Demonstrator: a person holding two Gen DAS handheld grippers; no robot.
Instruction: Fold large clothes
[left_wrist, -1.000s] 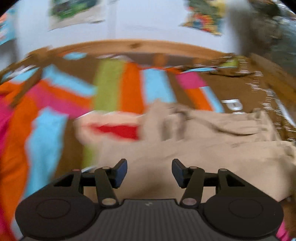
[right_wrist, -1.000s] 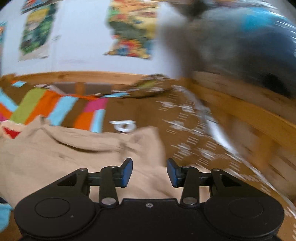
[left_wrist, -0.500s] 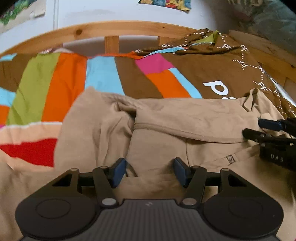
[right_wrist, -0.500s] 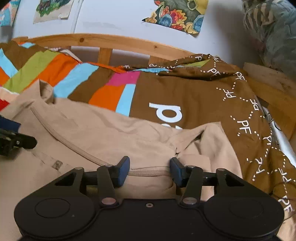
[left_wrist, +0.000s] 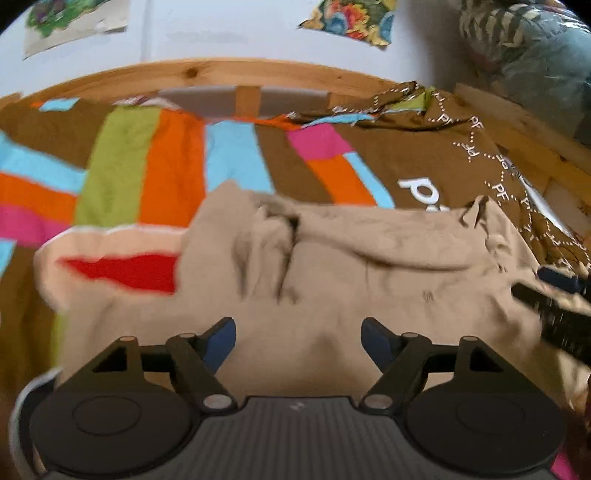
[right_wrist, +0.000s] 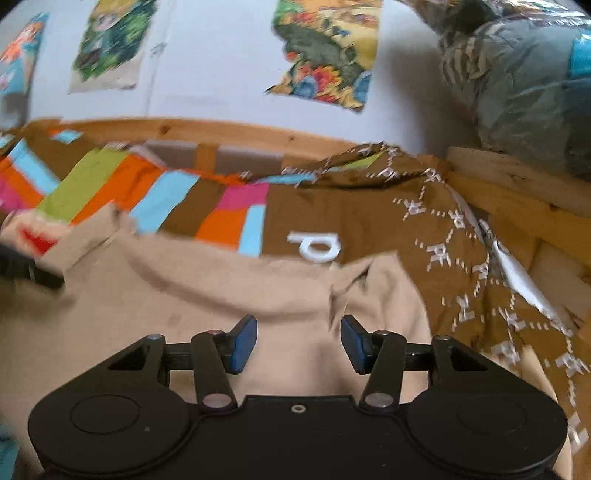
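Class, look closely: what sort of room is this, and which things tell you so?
Probably a bedroom: a curved wooden bed frame, a brown bedcover with bright colour patches, and paper pictures on the white wall.

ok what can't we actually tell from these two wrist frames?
- Near edge of the beige garment: hidden in both views behind the gripper bodies.
- Whether the left gripper or right gripper touches the cloth: both open, contact unclear.
- Garment type, sleeves: bunched folds, motion blur.
- The small mark on the garment in the left view: too blurred to read.
- White lettering on the brown bedcover: partly covered by the garment.
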